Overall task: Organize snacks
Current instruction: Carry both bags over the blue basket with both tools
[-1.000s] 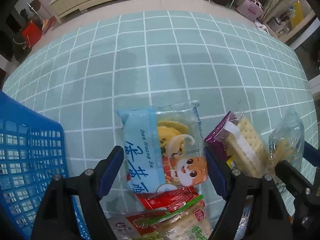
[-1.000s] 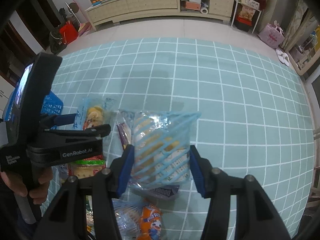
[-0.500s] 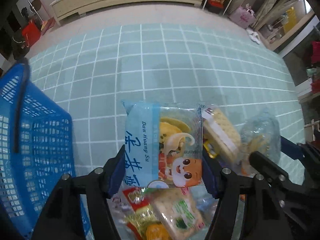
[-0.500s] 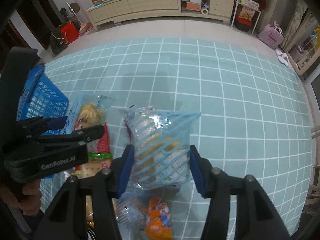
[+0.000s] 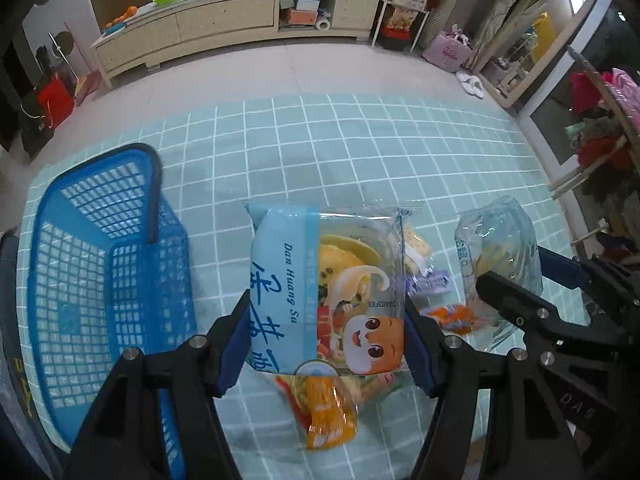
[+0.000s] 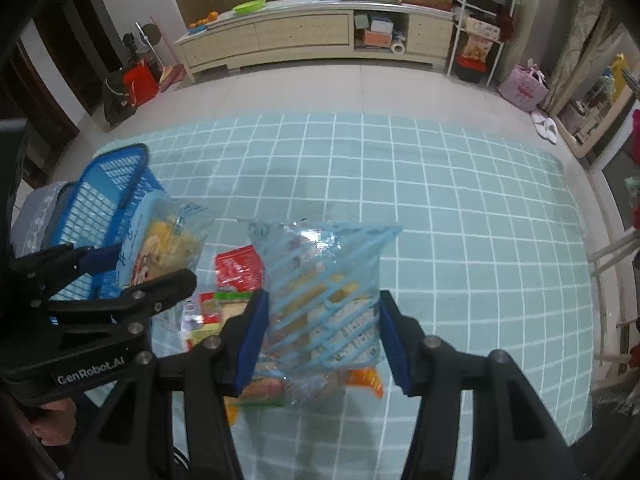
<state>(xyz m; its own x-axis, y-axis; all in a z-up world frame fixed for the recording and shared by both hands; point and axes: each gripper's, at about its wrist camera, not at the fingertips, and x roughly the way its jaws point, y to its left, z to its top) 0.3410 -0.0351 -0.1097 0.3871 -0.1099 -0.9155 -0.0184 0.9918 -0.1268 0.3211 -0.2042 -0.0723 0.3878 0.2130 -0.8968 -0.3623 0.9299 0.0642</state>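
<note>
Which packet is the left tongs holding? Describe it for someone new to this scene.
Right of the blue basket, above the teal checked cloth, the left tongs grip a pale blue packet. Only it shows an orange cartoon face and "Dan Huang Su".

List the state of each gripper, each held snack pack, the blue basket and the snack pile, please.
left gripper: shut on the cartoon pack.
cartoon pack: held, lifted.
right gripper: shut on the striped bag.
striped bag: held, lifted.
blue basket: upright on the mat, no snacks visible inside.
snack pile: loose on the mat.

One basket (image 5: 108, 280); two grippers (image 5: 324, 344); perhaps seven snack packets (image 5: 326, 292).
</note>
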